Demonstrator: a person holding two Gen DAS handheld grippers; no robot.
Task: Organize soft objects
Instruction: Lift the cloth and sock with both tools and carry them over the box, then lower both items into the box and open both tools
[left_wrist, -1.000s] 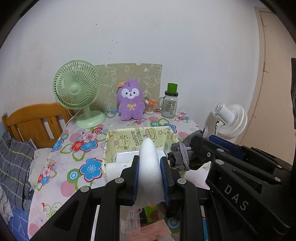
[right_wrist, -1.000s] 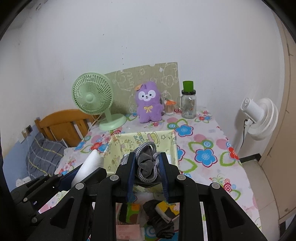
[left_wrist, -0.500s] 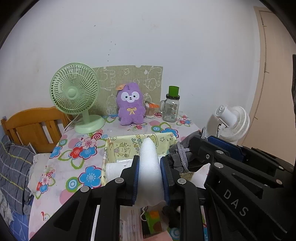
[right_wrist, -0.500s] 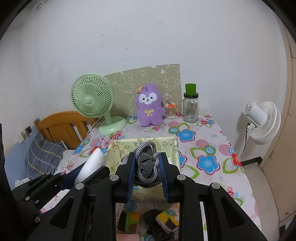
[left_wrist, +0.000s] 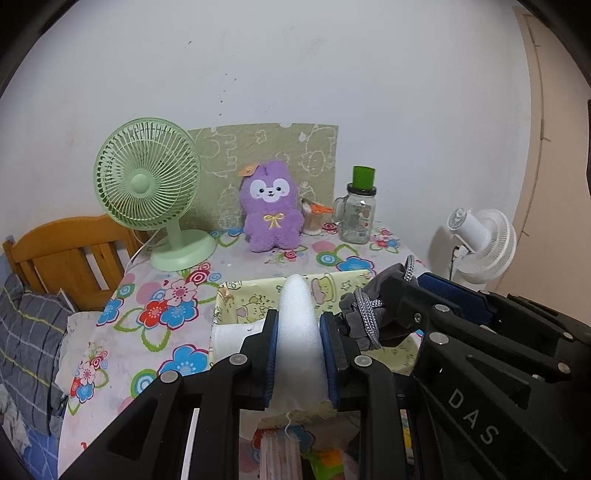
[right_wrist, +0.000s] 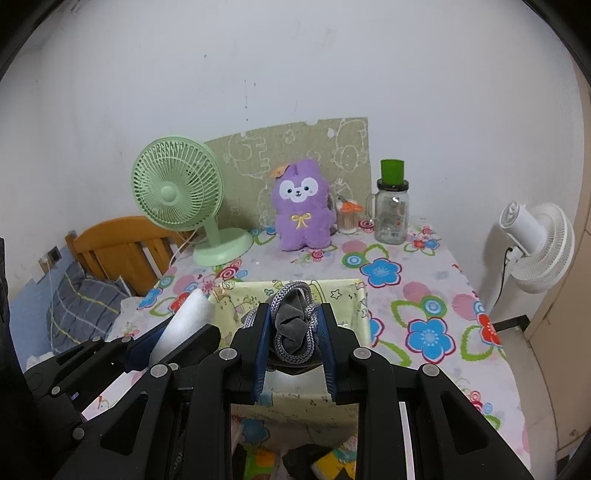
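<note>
Left gripper (left_wrist: 298, 345) pinches a white foam roll (left_wrist: 298, 325); right gripper (right_wrist: 293, 339) pinches a grey knit bundle (right_wrist: 293, 325). The yellow fabric bin (right_wrist: 334, 291) sits just ahead and below both — best to lower each well inside its walls, side by side, before letting go.

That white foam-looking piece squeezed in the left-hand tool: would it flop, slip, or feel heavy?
The white foam piece stands upright past the left gripper without drooping, so it probably holds its shape. Its sides narrow where the pads press, suggesting it is squashy and unlikely to slip. It looks airy, so likely light.
</note>
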